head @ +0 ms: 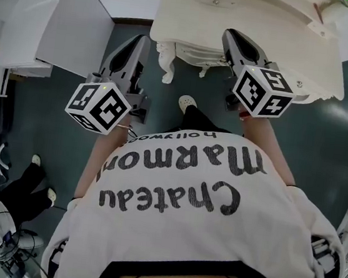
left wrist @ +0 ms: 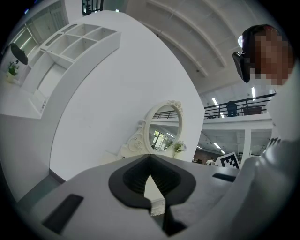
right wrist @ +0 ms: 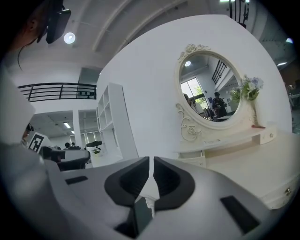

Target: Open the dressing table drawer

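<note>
- dressing table (head: 171, 56): cream, carved legs, oval mirror (right wrist: 211, 89) at the back. It stands ahead of both pairs of jaws, and its worktop (head: 189, 17) is bare near the front edge.
- drawer: appears closed. A small knob (right wrist: 288, 191) on the table's front, probably its pull, lies right of and below the right jaws, well apart from them.
- left gripper (left wrist: 150, 157): jaws pressed together and empty, just off the table's left corner.
- right gripper (right wrist: 151, 161): jaws all but closed, leaving only a slit, and empty, at the worktop's front edge.
- hazards (judged): closed jaws would only knock the knob. A shallow pinch on so small a knob may slip. A skewed pull may bind the drawer or drag the table, shaking the flowers (right wrist: 248, 89) beside the mirror.
</note>
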A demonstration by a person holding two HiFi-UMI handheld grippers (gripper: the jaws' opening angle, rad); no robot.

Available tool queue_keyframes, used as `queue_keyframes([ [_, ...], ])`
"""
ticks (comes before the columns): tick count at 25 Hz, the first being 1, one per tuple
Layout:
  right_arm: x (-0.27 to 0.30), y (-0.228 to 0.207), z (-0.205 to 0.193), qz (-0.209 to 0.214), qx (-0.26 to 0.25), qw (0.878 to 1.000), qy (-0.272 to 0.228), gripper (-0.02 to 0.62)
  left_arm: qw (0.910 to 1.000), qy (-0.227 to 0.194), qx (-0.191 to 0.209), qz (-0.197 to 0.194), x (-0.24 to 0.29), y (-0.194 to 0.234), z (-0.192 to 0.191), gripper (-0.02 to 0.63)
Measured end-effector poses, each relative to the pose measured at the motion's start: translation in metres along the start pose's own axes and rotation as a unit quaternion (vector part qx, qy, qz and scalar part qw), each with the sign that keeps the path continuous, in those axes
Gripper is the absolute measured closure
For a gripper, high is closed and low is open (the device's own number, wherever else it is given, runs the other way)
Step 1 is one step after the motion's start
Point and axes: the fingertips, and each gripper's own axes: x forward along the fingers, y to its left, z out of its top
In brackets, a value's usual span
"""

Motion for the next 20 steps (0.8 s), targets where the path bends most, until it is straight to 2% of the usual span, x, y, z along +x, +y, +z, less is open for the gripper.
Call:
queue_keyframes([
  [20,-0.021,0.008,-0.026,0.000,0.016,1.000,0.021,0.548,0.9999,0.001,-0.017,0.003,-0.027,-0.012,-0.016,0.583],
])
